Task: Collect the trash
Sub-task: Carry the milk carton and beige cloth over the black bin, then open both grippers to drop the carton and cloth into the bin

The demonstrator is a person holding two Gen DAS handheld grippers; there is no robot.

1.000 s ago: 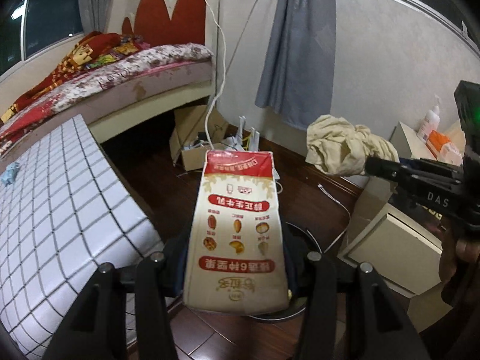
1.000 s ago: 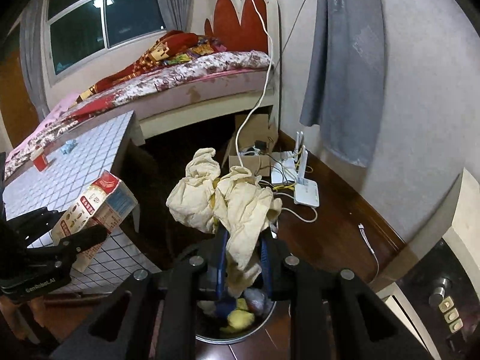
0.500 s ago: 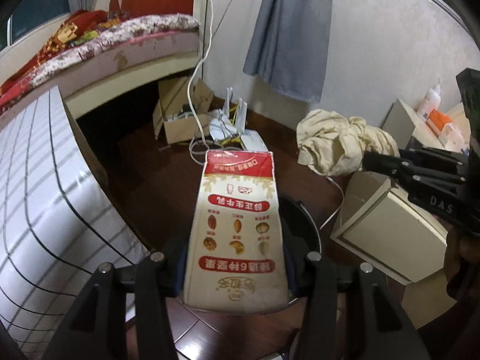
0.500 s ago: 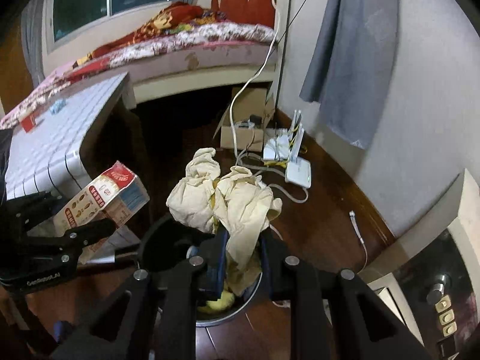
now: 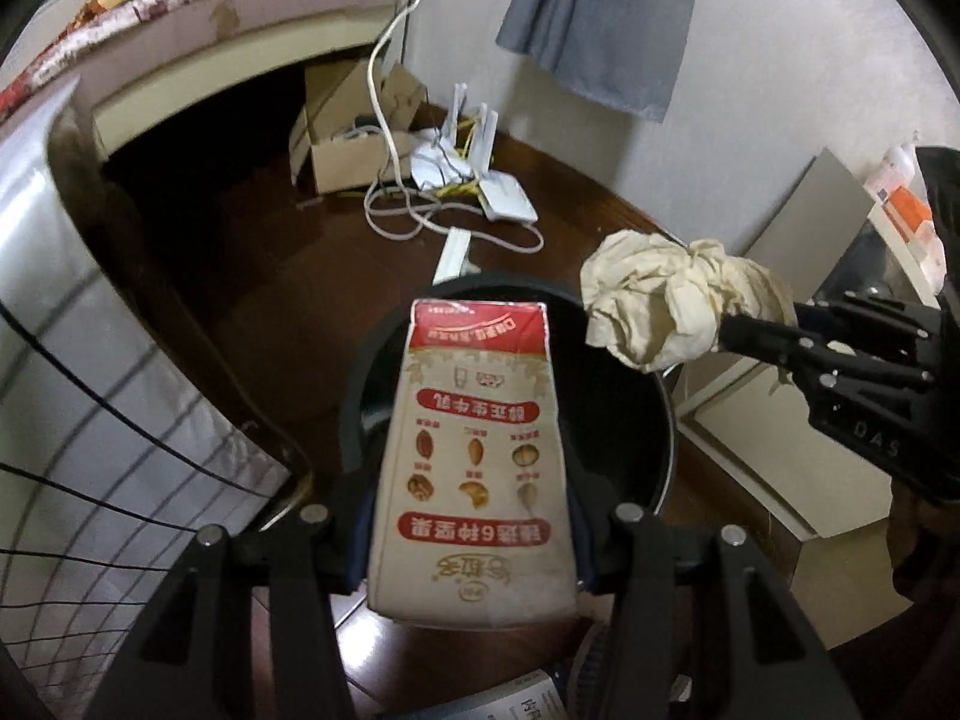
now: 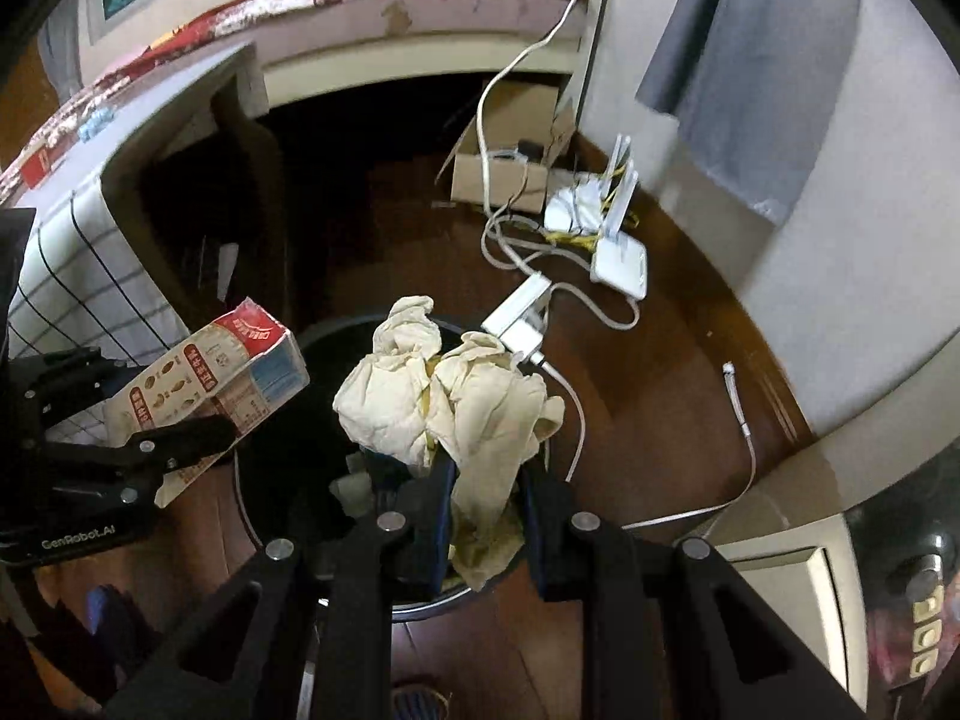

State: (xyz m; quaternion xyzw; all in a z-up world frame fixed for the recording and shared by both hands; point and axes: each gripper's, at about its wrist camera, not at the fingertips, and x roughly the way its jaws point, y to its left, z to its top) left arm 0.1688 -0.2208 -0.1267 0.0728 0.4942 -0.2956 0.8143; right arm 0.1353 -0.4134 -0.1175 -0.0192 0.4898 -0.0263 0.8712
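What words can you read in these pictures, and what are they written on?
"GenRobot.AI": white letters on the body of the left gripper, seen from the right wrist.
"DAS": on the body of the right gripper, seen from the left wrist; the letters may be cut off.
The carton held by the left gripper has upside-down red Chinese print and small captions by its nut pictures; too blurred to read surely.
The bottle label by the wall is too small.

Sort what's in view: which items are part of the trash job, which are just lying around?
In the job:
- red-and-cream printed paper carton, clamped in left tool
- crumpled cream tissue wad, clamped in right tool
- round black bin beneath both

Lying about:
- white router
- brown cardboard box
- grid-pattern table
- white cables
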